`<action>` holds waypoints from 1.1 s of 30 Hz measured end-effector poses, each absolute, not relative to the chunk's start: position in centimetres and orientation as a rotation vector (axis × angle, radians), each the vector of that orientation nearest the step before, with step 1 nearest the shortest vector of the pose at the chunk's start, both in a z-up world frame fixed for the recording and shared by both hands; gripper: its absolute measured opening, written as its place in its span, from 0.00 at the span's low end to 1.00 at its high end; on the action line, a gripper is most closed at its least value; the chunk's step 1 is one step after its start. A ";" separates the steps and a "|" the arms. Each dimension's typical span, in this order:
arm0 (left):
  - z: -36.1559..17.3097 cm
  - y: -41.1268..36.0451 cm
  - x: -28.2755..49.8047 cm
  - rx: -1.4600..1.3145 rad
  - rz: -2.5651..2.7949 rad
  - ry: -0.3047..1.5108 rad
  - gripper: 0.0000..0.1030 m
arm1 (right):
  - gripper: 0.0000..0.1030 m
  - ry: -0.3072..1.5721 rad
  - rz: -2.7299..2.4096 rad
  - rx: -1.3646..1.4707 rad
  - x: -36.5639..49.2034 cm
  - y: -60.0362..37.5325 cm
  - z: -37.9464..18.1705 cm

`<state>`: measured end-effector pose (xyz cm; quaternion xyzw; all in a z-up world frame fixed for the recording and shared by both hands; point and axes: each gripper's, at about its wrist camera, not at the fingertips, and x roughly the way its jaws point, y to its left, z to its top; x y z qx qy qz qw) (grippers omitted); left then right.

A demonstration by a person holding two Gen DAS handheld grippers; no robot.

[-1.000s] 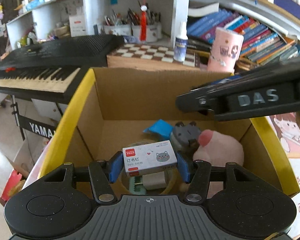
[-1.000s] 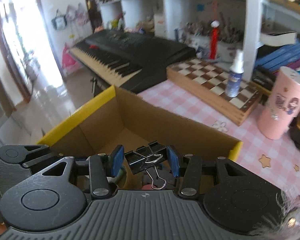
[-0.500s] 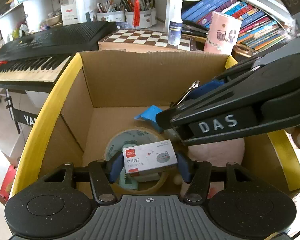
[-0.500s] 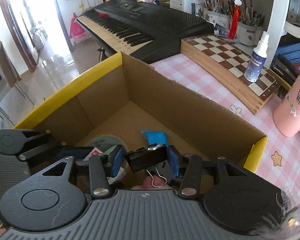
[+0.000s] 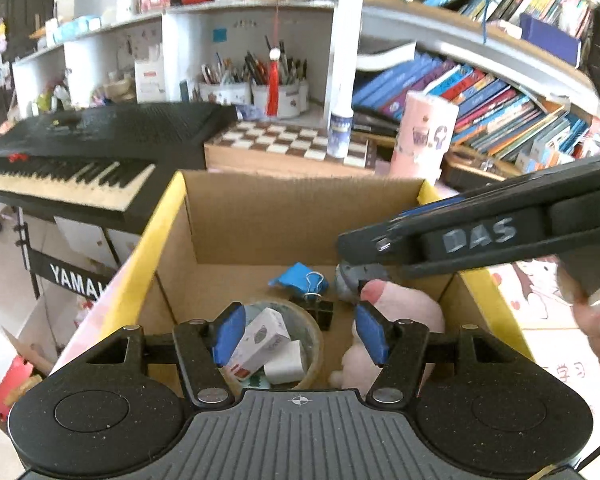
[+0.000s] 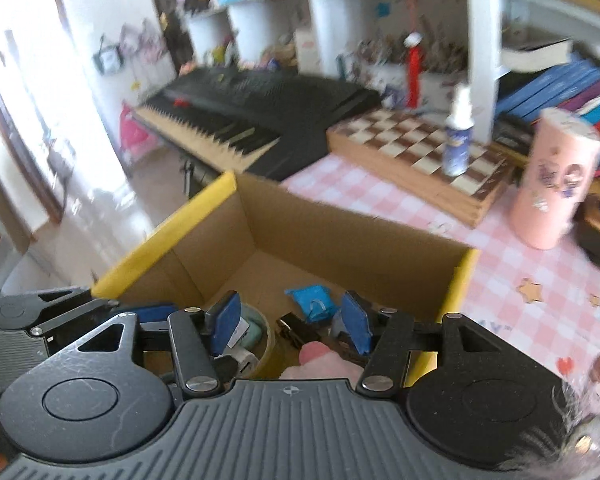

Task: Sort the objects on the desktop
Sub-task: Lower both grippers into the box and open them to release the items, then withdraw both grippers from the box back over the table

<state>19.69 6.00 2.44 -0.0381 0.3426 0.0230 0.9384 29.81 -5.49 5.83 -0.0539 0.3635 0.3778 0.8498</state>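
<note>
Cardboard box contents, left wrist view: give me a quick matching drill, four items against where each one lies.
Items:
1 staples box
2 binder clip
3 pink plush
4 blue packet

Places:
A right side of cardboard box
B by the far wall
C box floor, beside tape roll
D tilted inside tape roll

Pairs: 1-D, 2-C, 3-A, 4-B

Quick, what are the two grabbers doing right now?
Left gripper: open, holding nothing; the staple box lies in the cardboard box.
Right gripper: open, holding nothing; the binder clip lies in the box.
</note>
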 end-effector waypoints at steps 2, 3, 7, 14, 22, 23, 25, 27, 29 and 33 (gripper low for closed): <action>3.0 6.0 18.7 -0.079 0.043 0.674 0.60 | 0.52 0.718 0.757 -0.084 28.5 -6.9 6.9; 3.3 6.0 18.1 -0.081 0.043 0.660 0.60 | 0.52 0.699 0.737 -0.074 27.9 -7.5 7.3; 4.4 6.2 16.0 -0.095 0.039 0.609 0.60 | 0.53 0.620 0.636 -0.026 24.8 -10.3 8.8; 6.2 6.4 11.6 -0.090 0.024 0.509 0.62 | 0.53 0.524 0.430 0.039 18.6 -15.0 9.8; 6.9 5.2 6.0 -0.064 0.005 0.426 0.70 | 0.53 0.456 0.218 0.073 9.9 -18.5 8.0; 6.9 5.1 5.3 -0.070 0.006 0.421 0.72 | 0.53 0.459 0.201 0.074 8.8 -18.7 7.7; 6.6 4.7 4.0 -0.081 0.003 0.420 0.74 | 0.53 0.464 0.169 0.072 6.8 -19.2 7.1; 6.2 4.4 2.9 -0.085 -0.006 0.429 0.75 | 0.53 0.468 0.135 0.067 4.8 -19.6 6.3; 5.7 3.9 1.9 -0.076 -0.006 0.437 0.76 | 0.54 0.476 0.114 0.063 3.2 -19.9 5.6; 5.0 2.8 0.1 -0.029 0.010 0.462 0.77 | 0.56 0.488 0.074 0.057 0.7 -20.2 4.5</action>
